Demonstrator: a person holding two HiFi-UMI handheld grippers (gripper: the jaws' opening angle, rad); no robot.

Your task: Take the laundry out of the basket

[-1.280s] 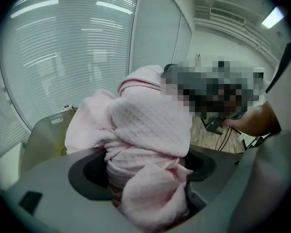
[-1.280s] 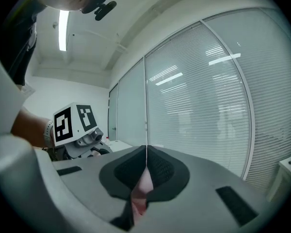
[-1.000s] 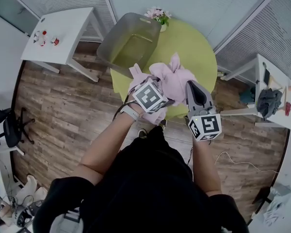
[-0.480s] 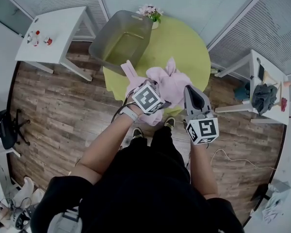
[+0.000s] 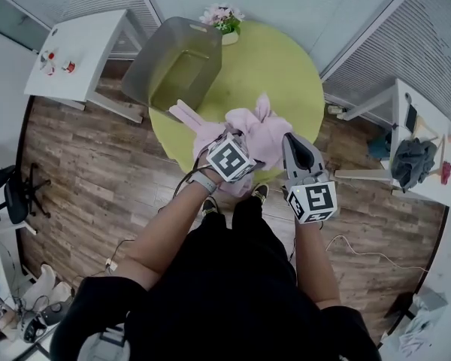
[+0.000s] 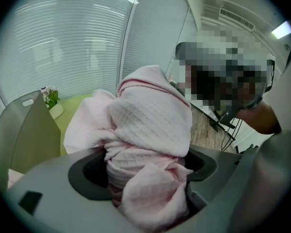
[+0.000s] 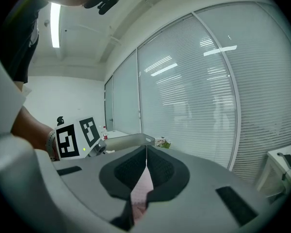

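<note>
The pink quilted cloth (image 5: 259, 130) is out of the grey plastic basket (image 5: 173, 59). In the head view it sits bunched up in the middle of the frame, over the near edge of the round yellow-green tabletop (image 5: 274, 66). One long pink end of it points up and left, toward the basket. The basket stands at the upper left edge of the tabletop, and part of it sticks out past the edge. A small pot of pink flowers (image 5: 224, 21) stands just beside the basket, at the top of the frame. The left tool (image 5: 237, 143) grips a fat wad of the cloth. In the left gripper view its jaws stand wide and the cloth (image 6: 150, 130) fills the whole gap between them and rises high above the left tool (image 6: 145, 178). The basket (image 6: 24, 130) shows at the left edge there. The right tool (image 5: 297, 145) is to the right of the cloth in the head view. In the right gripper view the jaws of the right tool (image 7: 145, 169) are closed together and pinch a thin strip of the cloth (image 7: 141, 191).
</note>
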